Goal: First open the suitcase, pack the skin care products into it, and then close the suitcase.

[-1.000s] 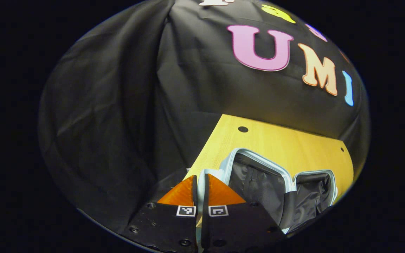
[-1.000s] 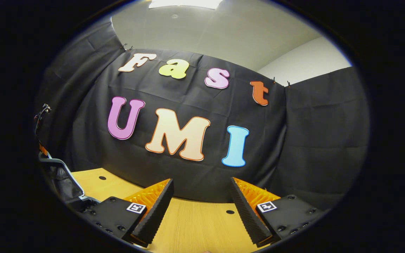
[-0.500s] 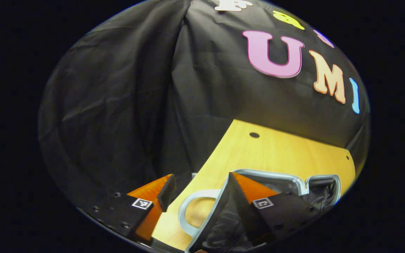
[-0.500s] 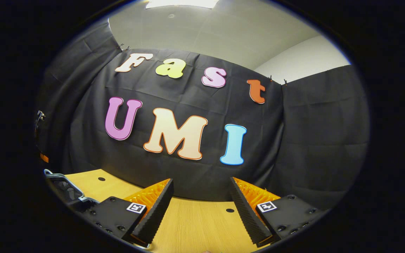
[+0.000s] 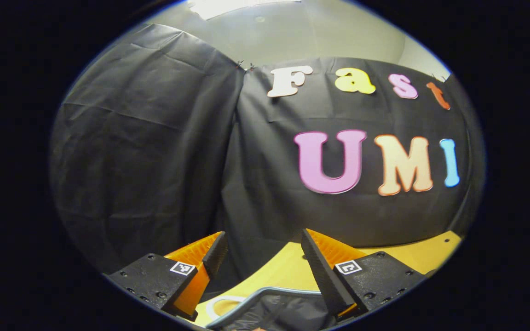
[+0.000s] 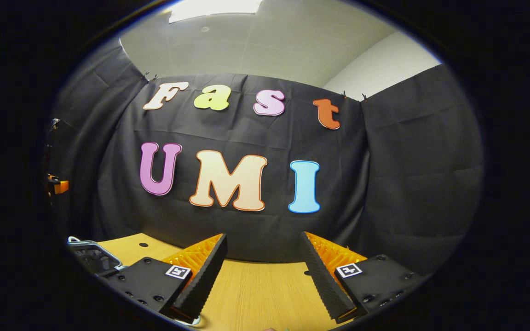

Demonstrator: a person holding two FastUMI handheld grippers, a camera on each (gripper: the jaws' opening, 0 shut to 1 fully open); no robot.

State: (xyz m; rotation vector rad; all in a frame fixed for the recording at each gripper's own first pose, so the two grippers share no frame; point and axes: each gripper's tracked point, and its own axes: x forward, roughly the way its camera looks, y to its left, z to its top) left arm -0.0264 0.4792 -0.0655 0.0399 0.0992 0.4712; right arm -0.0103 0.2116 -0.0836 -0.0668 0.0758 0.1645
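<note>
Nearest in the left gripper view, the left gripper (image 5: 261, 257) has its jaws released and spread, with nothing between them. Just below them lies the open suitcase (image 5: 274, 312), its pale rim curving across and dark lining showing inside, with a pale loop handle (image 5: 221, 304) beside it on the yellow wooden surface (image 5: 288, 271). A second ago those jaws were clenched together over the suitcase edge; half a second ago they had parted, and now the view has tipped up, so the case sits at the very bottom.

In the right gripper view, the right gripper (image 6: 263, 266) is likewise released and wide, empty, hovering over the bare wood grain of the surface (image 6: 256, 294), much as it did before. The suitcase (image 6: 92, 257) shows at the far left, lying on the surface, lower than a second ago. A dark round hole (image 6: 144, 245) marks the surface near it.

Beyond hangs the black cloth wall (image 6: 412, 174), pinned up in creased panels, and above it a pale ceiling (image 6: 265, 46) with a lit panel (image 6: 214, 7). Small square coded markers sit on both grippers; no brand is legible.
</note>
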